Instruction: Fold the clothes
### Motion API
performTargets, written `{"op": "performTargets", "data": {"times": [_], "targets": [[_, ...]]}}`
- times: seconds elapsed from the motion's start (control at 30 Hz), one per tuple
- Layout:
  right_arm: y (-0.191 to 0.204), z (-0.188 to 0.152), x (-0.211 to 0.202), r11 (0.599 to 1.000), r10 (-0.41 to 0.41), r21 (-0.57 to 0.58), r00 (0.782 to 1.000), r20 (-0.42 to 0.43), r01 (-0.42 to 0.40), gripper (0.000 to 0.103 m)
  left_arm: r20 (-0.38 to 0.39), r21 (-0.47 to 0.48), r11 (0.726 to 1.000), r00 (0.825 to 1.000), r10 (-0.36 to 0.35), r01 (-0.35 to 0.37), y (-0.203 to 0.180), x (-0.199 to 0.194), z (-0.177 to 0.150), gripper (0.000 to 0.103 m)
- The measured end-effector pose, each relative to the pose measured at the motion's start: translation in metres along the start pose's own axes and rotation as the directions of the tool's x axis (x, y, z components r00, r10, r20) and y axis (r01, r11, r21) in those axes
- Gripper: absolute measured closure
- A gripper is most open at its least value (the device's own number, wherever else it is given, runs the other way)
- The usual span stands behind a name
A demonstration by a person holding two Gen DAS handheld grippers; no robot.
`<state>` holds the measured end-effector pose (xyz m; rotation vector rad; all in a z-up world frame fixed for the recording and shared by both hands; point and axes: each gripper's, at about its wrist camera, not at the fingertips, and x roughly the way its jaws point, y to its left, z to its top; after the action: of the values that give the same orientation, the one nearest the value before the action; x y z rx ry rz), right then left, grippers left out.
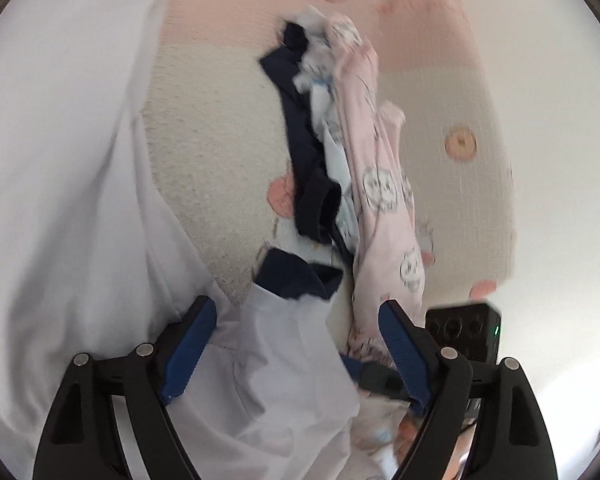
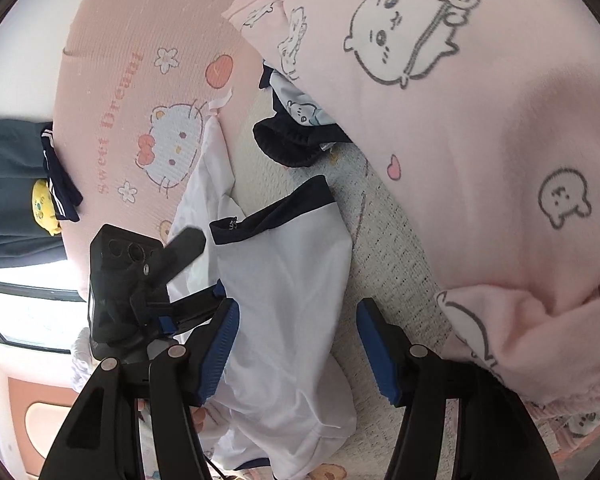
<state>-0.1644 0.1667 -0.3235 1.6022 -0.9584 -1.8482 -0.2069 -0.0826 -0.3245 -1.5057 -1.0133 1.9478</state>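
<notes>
Your left hand-held gripper (image 1: 296, 354) and right hand-held gripper (image 2: 298, 350) stand spread, straddling the white sleeve (image 2: 284, 280) at lower centre, ungripped.

1. The left gripper (image 1: 296, 316) points forward and downward, its jaws spread wide, blue pads (image 1: 188, 350) clear on both sides.
2. The right gripper (image 2: 298, 316) tilts downward too, jaws apart, neither blue pad (image 2: 220, 350) visibly pressing.
3. The two grippers sit near each other, the left gripper just left of the right one's claw.
</notes>
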Motion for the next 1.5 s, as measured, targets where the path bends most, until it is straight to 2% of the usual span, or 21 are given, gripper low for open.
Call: {"op": "performTargets", "data": {"times": [0.07,0.13,0.27,0.3,0.37,0.4,0.43,0.53,0.57,0.67,0.7,0.8,0.9,1.03,1.2,1.33,1.5], "targets": [[-0.001,-0.001,-0.001,1.0,-0.001,-0.002,1.0,-0.004,0.001,0.043,-0.024,0.045,0.999,1.0,0.02,-0.019,-0.007,0.004,0.001,0.017],[-0.001,-0.001,-0.002,1.0,0.0,0.001,1.0,-0.007,0.0,0.043,-0.046,0.082,0.994,0.996,0.077,-0.073,-0.017,0.011,0.005,0.017],[-0.003,0.002,-0.004,1.0,0.008,0.025,1.0,-0.005,-0.008,0.043,-0.061,0.15,0.967,0.975,0.215,-0.204,-0.033,0.015,0.001,0.019],[-0.004,0.002,-0.004,0.999,0.009,0.032,1.0,-0.003,-0.009,0.043,-0.061,0.181,0.954,0.966,0.253,-0.238,-0.04,0.017,0.0,0.022],[-0.006,0.003,-0.005,0.999,0.005,0.041,1.0,0.003,-0.005,0.043,-0.059,0.246,0.922,0.945,0.322,-0.299,-0.052,0.023,-0.001,0.038],[-0.006,0.003,-0.005,0.999,0.001,0.039,1.0,0.006,-0.001,0.043,-0.057,0.28,0.903,0.934,0.353,-0.325,-0.058,0.025,-0.001,0.043],[-0.005,0.003,-0.005,0.999,-0.003,0.036,1.0,0.009,0.003,0.043,-0.062,0.293,0.904,0.937,0.344,-0.312,-0.06,0.025,-0.001,0.05],[-0.004,0.004,-0.005,0.999,-0.007,0.033,1.0,0.022,0.007,0.042,-0.066,0.323,0.896,0.937,0.343,-0.305,-0.066,0.025,0.0,0.056],[-0.004,0.004,-0.005,0.999,-0.006,0.033,1.0,0.027,0.006,0.042,-0.059,0.336,0.89,0.936,0.346,-0.308,-0.067,0.024,0.0,0.063],[-0.002,0.006,-0.004,1.0,-0.017,0.012,0.999,0.042,0.017,0.042,-0.048,0.372,0.862,0.921,0.387,-0.343,-0.067,0.027,0.001,0.077],[-0.001,0.006,-0.003,1.0,-0.022,0.006,0.999,0.046,0.021,0.042,-0.044,0.376,0.854,0.914,0.404,-0.36,-0.066,0.028,0.002,0.078],[0.007,0.006,0.0,0.998,-0.051,-0.041,0.997,0.051,0.053,0.04,-0.021,0.374,0.846,0.909,0.417,-0.38,-0.062,0.026,0.004,0.079],[0.015,0.006,0.003,0.992,-0.074,-0.098,0.995,0.072,0.081,0.035,-0.006,0.37,0.849,0.913,0.408,-0.377,-0.058,0.024,0.006,0.079],[0.026,0.01,0.012,0.976,-0.117,-0.17,0.988,0.104,0.134,0.035,-0.006,0.354,0.864,0.923,0.384,-0.358,-0.052,0.023,0.007,0.079],[0.023,0.021,0.017,0.991,-0.075,-0.096,0.986,0.148,0.09,0.035,-0.015,0.323,0.883,0.931,0.365,-0.341,-0.043,0.023,0.011,0.079],[0.017,0.019,0.014,0.994,-0.054,-0.086,0.986,0.155,0.068,0.036,-0.025,0.309,0.889,0.931,0.363,-0.339,-0.04,0.027,0.015,0.079],[0.017,0.02,0.018,0.995,-0.066,-0.062,0.986,0.155,0.076,0.049,-0.029,0.311,0.889,0.932,0.362,-0.336,-0.04,0.033,0.021,0.079]]}}
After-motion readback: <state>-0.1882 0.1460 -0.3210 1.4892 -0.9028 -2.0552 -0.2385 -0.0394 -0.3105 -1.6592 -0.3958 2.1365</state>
